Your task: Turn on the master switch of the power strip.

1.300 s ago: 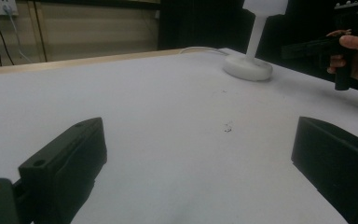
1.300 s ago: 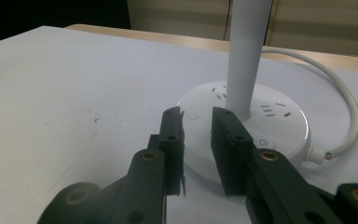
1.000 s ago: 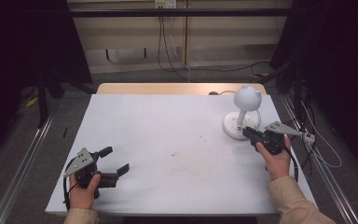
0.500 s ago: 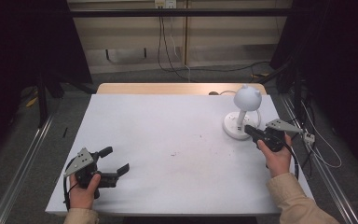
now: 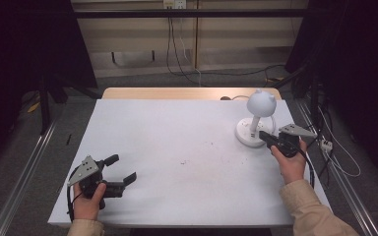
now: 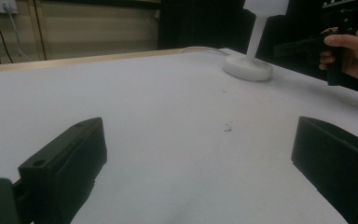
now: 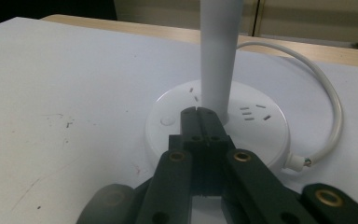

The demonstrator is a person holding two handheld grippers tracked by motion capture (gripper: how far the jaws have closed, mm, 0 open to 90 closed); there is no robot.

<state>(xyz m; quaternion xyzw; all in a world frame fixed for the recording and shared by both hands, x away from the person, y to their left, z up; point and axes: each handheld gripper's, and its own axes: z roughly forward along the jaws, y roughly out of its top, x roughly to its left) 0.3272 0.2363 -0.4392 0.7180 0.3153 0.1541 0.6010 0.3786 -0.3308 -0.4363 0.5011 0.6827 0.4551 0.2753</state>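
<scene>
Jaws pressed flat together, the right hand-held gripper rests its tips on the round white base of the lamp, right against the foot of the stem. They have just been closing, with nothing between them; a second ago they stood a little apart at the same spot. My guess is that the shut tips are meant to press something on the base, perhaps the small round button just beside them, rather than to lift the lamp. The lamp stands upright near the far right corner of the worktop, its globe head above the stem and its white cord looping behind the base to a bare end. Well apart, near the front left edge, the left hand-held gripper sits with jaws wide apart and empty. Between the two lie a few dark specks on the white surface; nothing blocks the way.
</scene>
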